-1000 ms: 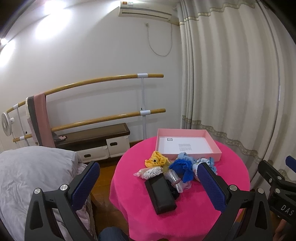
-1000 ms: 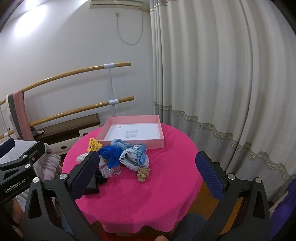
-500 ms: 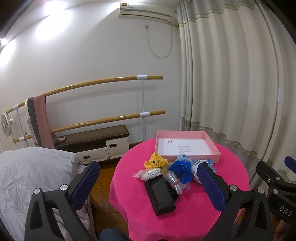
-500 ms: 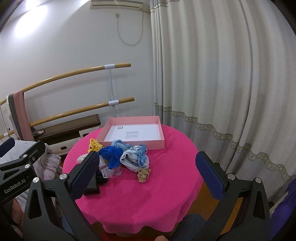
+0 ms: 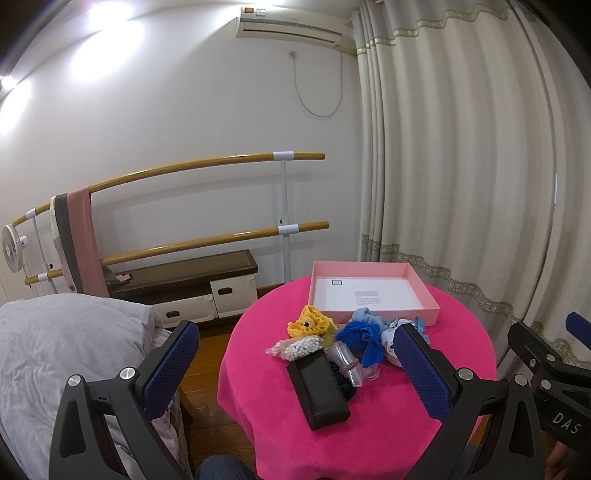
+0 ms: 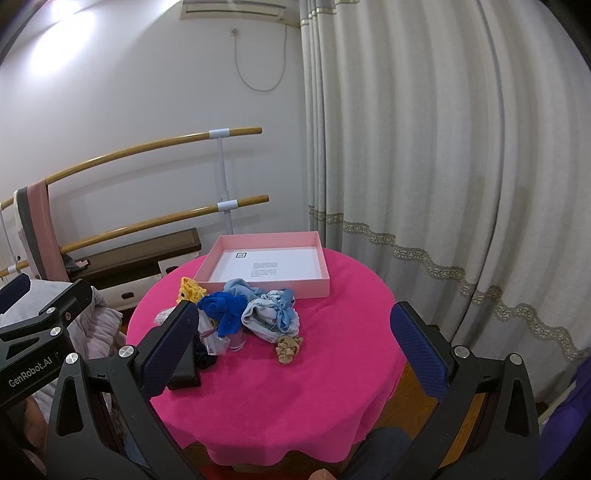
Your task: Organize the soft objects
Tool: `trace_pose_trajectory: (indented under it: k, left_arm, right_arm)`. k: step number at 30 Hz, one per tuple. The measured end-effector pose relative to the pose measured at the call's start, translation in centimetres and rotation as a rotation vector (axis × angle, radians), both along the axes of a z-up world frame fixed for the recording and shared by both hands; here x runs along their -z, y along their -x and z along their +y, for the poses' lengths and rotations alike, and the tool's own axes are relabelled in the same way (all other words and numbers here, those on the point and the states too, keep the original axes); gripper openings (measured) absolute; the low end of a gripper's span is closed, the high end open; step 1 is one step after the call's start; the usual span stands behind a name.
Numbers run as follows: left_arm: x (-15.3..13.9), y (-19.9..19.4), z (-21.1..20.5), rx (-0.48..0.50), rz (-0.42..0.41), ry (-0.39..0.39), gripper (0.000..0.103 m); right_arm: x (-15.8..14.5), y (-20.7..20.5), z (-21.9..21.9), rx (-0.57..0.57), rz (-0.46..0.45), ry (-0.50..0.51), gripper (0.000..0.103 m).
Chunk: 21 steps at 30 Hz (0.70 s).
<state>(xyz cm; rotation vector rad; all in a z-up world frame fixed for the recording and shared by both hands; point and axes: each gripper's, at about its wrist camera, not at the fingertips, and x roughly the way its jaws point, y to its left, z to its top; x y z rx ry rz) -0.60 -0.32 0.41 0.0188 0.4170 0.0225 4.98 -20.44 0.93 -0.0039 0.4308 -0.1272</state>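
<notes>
I hold both the left gripper (image 5: 295,369) and right gripper (image 6: 295,343) wide open, empty, above the pink table (image 6: 332,387); soft pile (image 6: 255,314) lies just before the pink box (image 6: 266,284).

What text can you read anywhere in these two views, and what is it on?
"GenRobot.AI": on the left gripper, seen in the right wrist view.
"DAS": cut off, on the right gripper, seen in the left wrist view.
Printed block and square code inside the pink box: too small to read.
Air conditioner stickers: unreadable.
</notes>
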Motion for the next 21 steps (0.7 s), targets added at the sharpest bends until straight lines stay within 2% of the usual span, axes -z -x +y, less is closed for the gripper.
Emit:
trace_pose_trajectory:
  k: [21]
  left_arm:
    - [0.24, 0.09, -0.07, -0.002, 0.0, 0.005, 0.103]
  right_arm:
    - [0.24, 0.27, -0.03, 0.004, -0.004, -0.003, 0.103]
